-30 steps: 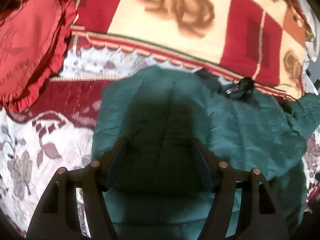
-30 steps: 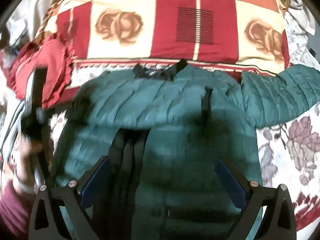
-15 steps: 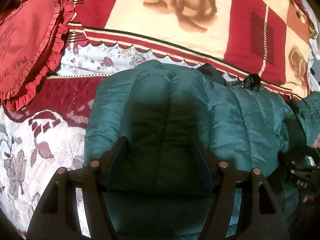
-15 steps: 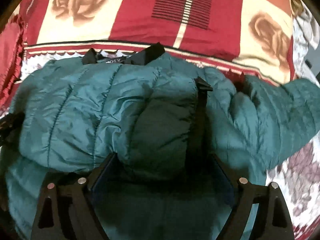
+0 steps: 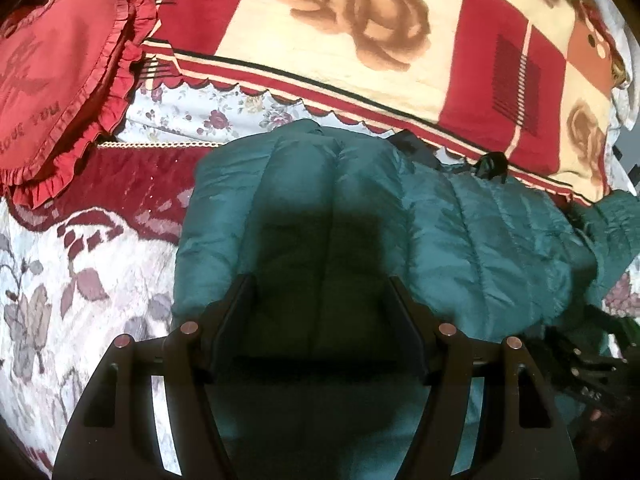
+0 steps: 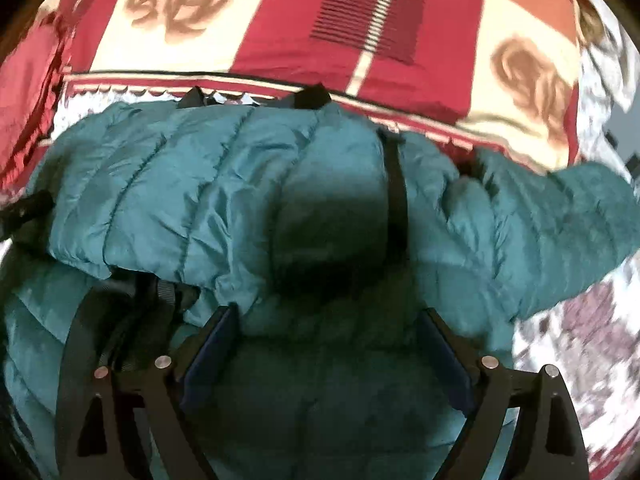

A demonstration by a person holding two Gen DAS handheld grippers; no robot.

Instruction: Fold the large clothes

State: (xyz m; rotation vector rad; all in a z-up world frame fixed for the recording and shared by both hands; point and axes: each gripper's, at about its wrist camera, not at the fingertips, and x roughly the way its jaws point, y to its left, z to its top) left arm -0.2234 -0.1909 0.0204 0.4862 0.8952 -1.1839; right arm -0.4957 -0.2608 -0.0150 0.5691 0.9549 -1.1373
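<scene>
Right gripper [image 6: 328, 320] lower over jacket [image 6: 248, 184]

The puffer jacket [image 6: 208, 184] is deep teal with black trim at its collar and a black strip down the front. Under it the bedspread [image 5: 60, 280] is white with maroon leaves and flowers. The blanket [image 5: 320, 20] shows red and cream squares with tan roses. The frilled heart cushion [image 5: 52, 72] is red.
</scene>
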